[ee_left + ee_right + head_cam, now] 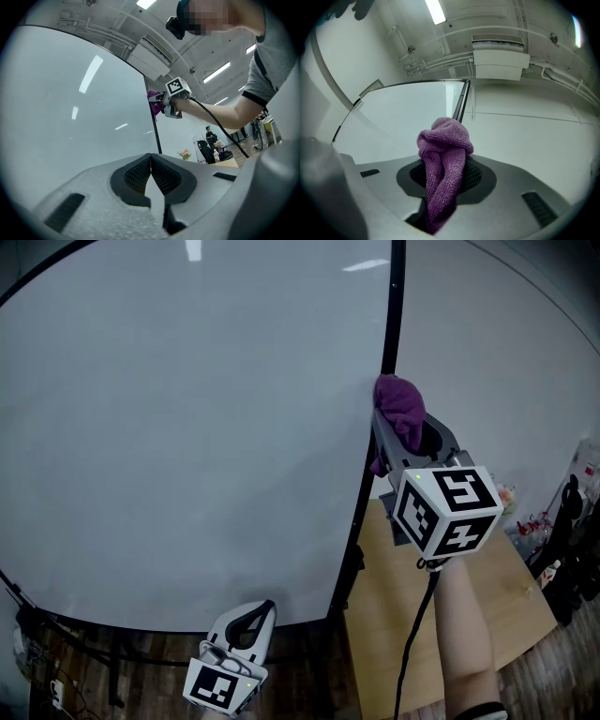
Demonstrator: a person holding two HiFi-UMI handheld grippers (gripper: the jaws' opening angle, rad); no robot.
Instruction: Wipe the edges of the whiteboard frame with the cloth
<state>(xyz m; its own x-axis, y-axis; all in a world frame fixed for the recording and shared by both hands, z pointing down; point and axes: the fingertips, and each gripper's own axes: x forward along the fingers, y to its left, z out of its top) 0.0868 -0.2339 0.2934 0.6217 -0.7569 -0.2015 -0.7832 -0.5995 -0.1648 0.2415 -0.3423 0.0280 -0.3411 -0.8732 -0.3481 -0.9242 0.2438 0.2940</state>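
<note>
A large whiteboard (187, 427) fills the head view, with its black right frame edge (389, 324) running top to bottom. My right gripper (398, 427) is shut on a purple cloth (401, 409), and the cloth presses against that right edge about halfway up. In the right gripper view the cloth (443, 161) bulges up between the jaws, with the frame edge (461, 101) just beyond it. My left gripper (251, 620) hangs low below the board's bottom edge, shut with nothing in it. Its own view shows the jaws (151, 176) touching, and the right gripper (171, 98) with the cloth (154, 101) far off.
A wooden table (431, 615) stands to the right of the board, below my right arm. Dark stand legs (56, 634) and cables lie at the lower left on the wooden floor. Small items (553, 540) crowd the far right. A distant person (210, 136) stands in the room.
</note>
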